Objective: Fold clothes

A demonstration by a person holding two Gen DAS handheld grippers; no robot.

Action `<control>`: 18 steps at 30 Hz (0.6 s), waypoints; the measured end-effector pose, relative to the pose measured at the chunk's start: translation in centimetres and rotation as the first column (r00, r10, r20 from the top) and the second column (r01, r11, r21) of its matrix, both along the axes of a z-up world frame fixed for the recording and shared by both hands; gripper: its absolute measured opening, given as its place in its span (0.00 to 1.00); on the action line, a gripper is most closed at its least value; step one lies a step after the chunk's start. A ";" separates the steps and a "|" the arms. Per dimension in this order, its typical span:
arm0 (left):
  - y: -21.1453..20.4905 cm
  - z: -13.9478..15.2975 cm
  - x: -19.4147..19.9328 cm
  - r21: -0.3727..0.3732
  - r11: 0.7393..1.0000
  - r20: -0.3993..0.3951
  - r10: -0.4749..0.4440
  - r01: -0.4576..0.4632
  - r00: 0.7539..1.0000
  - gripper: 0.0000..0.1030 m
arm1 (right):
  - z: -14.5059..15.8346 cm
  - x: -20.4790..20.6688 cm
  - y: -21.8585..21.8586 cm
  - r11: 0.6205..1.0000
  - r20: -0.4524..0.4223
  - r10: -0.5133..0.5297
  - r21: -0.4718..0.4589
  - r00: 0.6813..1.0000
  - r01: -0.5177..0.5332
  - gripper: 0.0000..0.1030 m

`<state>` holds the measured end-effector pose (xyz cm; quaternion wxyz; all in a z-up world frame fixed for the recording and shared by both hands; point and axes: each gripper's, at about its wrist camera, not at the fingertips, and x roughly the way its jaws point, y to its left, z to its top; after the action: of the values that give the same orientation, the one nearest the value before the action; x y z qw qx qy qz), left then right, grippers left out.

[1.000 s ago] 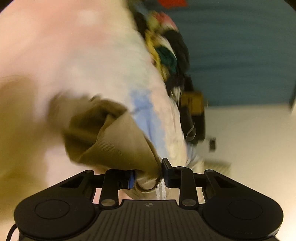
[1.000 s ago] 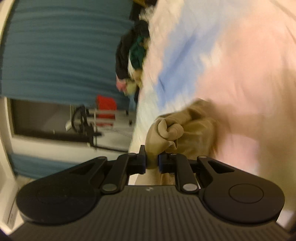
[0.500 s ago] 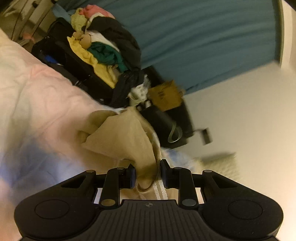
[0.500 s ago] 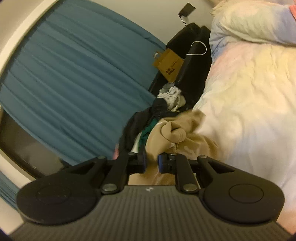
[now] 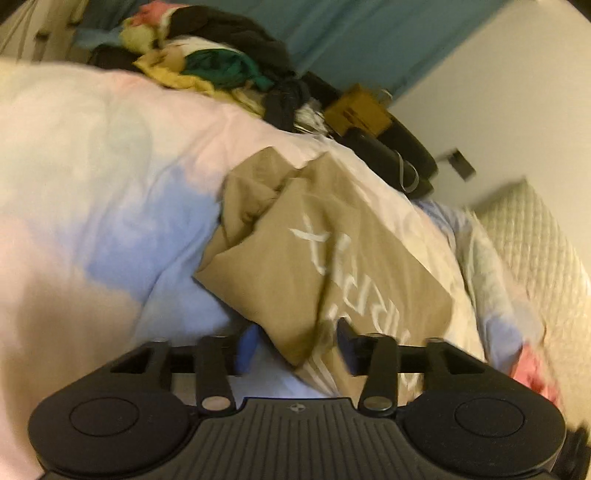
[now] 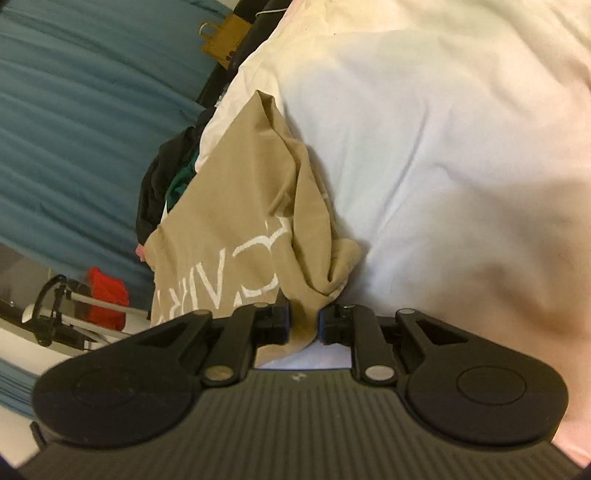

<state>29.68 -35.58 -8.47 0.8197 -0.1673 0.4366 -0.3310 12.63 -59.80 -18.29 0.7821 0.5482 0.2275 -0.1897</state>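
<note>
1. A tan shirt [image 5: 332, 258] with white lettering lies crumpled on the pastel duvet [image 5: 110, 192] of a bed.
2. The left gripper [image 5: 295, 347] has its fingers spread wide, with the shirt's lower corner lying loose between them.
3. The right gripper [image 6: 303, 325] pinches a bunched fold of the tan shirt [image 6: 236, 229] between its fingers.
4. Beyond the shirt, a pile of clothes [image 5: 214, 59] sits past the duvet's far edge, before a teal curtain [image 5: 351, 33].

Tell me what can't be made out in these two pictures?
- Shirt lettering: folds hide part in both views.
- Left tongs: blurred; grip on shirt unclear.
- Clothes pile: blurred in left view, mostly hidden behind bedding in right view.
- Shirt's full shape: bunched, cut off by tongs.
</note>
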 end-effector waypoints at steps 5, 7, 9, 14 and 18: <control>1.3 4.1 -3.4 0.081 0.996 0.068 -0.041 0.035 0.997 0.68 | 4.2 -1.3 1.5 0.995 -0.097 0.059 -0.072 0.994 -0.066 0.18; 1.3 6.7 -4.8 0.099 0.994 0.107 -0.056 0.045 0.993 0.73 | 6.2 -2.0 2.5 0.988 -0.126 0.085 -0.114 0.988 -0.100 0.18; 1.3 9.6 -6.6 0.125 0.991 0.159 -0.071 0.051 0.985 0.80 | 8.8 -3.2 3.7 0.976 -0.116 0.111 -0.174 0.987 -0.130 0.18; 3.2 16.3 -12.6 0.211 0.975 0.301 -0.133 0.070 0.944 0.92 | 15.2 -6.3 6.8 0.925 -0.096 0.162 -0.331 0.982 -0.185 0.19; 5.9 20.2 -17.3 0.217 0.975 0.377 -0.128 0.047 0.917 1.00 | 19.8 -9.7 9.4 0.875 -0.068 0.205 -0.434 0.976 -0.214 0.51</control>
<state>12.42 -29.73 11.68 0.8870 0.0062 0.3037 -0.3477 2.95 -50.35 1.55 0.8991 0.3280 0.2447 -0.1555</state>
